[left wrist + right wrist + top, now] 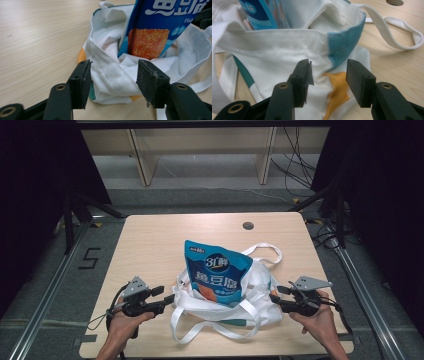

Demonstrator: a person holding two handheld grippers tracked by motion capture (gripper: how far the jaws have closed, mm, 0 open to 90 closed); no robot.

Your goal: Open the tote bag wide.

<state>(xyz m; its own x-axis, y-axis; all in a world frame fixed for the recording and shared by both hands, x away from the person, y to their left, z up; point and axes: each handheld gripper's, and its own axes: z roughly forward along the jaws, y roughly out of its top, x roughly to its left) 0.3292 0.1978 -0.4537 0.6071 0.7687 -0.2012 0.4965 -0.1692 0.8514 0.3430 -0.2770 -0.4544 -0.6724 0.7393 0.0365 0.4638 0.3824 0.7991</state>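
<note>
Now: pouch (218, 272) stands in tote (260, 307) mid-tabletop (150, 245) | left tool (167, 301) released beside tote | right tool (274, 299) released, likewise | packing looks done; handles (267, 251) unlifted.

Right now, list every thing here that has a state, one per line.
Tote bag: slumped on the table, mouth open, straps loose.
Blue snack pouch: upright, bottom inside the bag.
Left gripper: open, at the bag's edge.
Right gripper: open, beside the bag.
</note>
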